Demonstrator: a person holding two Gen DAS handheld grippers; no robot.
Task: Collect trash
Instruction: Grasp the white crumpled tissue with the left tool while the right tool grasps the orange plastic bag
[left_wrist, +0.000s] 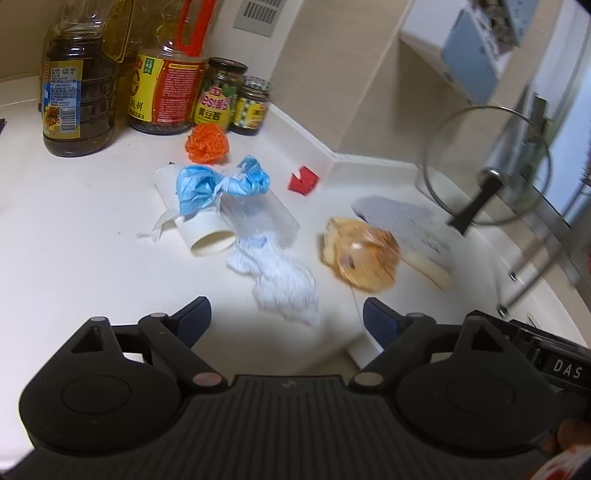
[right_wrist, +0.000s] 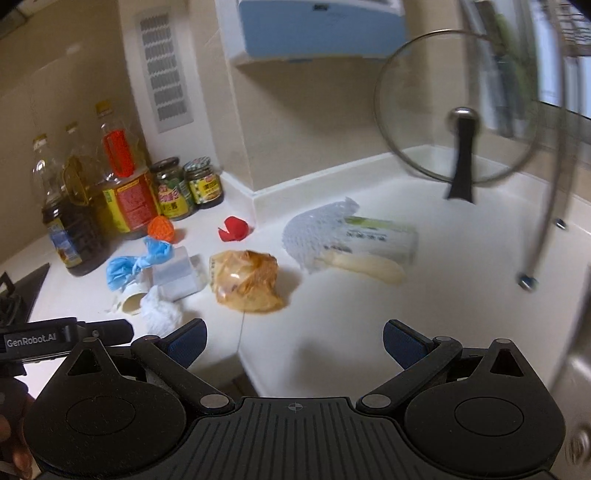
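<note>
Trash lies scattered on a white counter (left_wrist: 74, 236). A white paper cup (left_wrist: 207, 236) lies on its side with a crumpled blue glove (left_wrist: 218, 184) on it and a clear plastic cup (left_wrist: 262, 218) beside it. Just in front of my open left gripper (left_wrist: 286, 317) lies a crumpled white tissue (left_wrist: 284, 280). Right of it sit an orange plastic bag (left_wrist: 364, 256), a grey foam net with packaging (left_wrist: 406, 229) and a red scrap (left_wrist: 303, 179). My right gripper (right_wrist: 293, 343) is open above the counter's front edge, with the orange bag (right_wrist: 245, 280) ahead and nothing between its fingers.
Oil bottles (left_wrist: 79, 96) and sauce jars (left_wrist: 221, 96) stand at the back left, with an orange scrubber (left_wrist: 207, 142) before them. A glass pot lid (left_wrist: 487, 166) stands upright on a rack at the right. A stove edge (right_wrist: 22, 284) shows at the far left.
</note>
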